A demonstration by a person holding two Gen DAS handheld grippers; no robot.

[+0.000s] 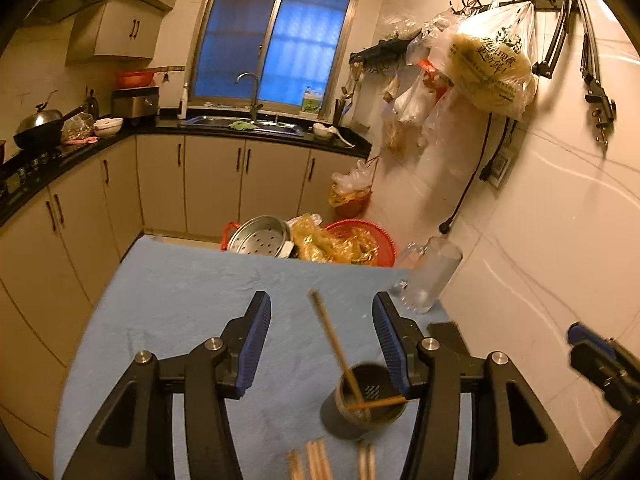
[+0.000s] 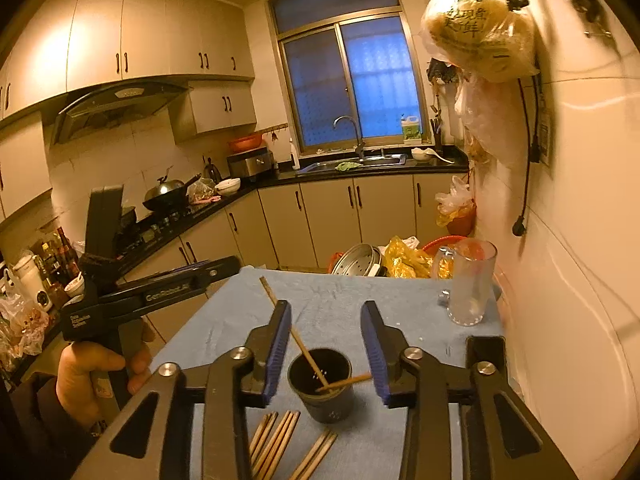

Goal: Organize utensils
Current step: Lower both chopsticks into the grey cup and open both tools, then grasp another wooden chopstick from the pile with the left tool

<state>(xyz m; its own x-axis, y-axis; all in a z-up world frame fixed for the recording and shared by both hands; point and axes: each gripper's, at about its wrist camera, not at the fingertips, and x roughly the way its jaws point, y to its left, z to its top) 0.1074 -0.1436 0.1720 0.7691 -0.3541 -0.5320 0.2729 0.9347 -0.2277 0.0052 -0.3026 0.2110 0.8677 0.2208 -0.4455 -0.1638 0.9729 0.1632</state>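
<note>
A dark round utensil cup stands on the blue table cloth. Two wooden chopsticks lean in it. Several more chopsticks lie flat in front of the cup. My left gripper is open and empty above the table, the cup between its jaws lower down. My right gripper is open and empty, hovering over the cup. The left gripper's body shows at the left of the right wrist view, held by a hand.
A clear glass mug stands at the table's far right by the tiled wall. Beyond the far edge are a steel steamer pot, a red basket and bags. Plastic bags hang on the wall.
</note>
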